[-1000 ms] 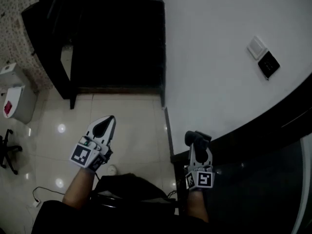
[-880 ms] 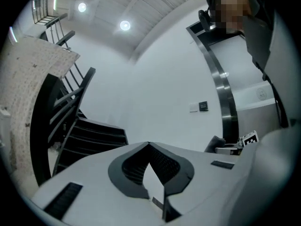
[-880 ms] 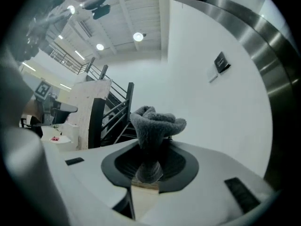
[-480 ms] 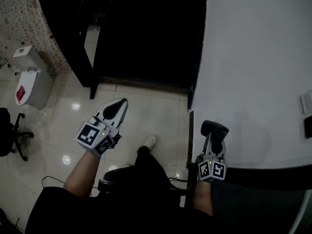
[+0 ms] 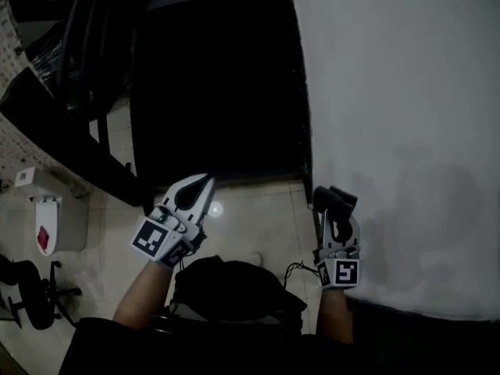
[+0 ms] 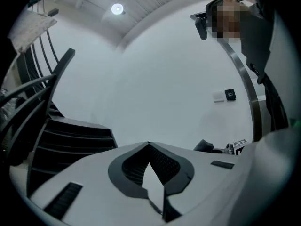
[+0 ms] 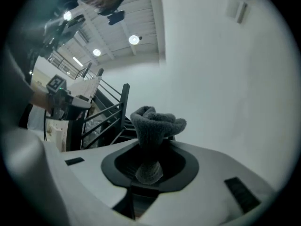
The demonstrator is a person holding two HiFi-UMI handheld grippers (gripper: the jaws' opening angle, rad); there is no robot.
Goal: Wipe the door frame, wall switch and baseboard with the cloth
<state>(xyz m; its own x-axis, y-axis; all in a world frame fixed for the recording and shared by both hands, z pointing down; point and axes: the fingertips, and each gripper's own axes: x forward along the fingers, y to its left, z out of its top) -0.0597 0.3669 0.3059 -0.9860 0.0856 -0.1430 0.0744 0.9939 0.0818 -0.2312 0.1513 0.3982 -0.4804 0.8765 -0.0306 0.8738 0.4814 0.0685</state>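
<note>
The right gripper (image 5: pixel 334 203) pinches a bunched grey cloth (image 7: pixel 157 120), holding it just beside the white wall (image 5: pixel 406 92), near the dark doorway (image 5: pixel 219 84). The left gripper (image 5: pixel 200 184) hangs over the tiled floor (image 5: pixel 250 217), jaws pressed together on nothing

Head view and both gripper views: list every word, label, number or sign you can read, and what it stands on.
No legible text in any view.
Cubes on the left gripper and right gripper: square black-and-white marker patterns, no letters.
Red patch on the white floor bin: too blurred to read.
White wall plate and black wall plate: too small to show print.
Grey towelling cloth: no tag showing.
</note>
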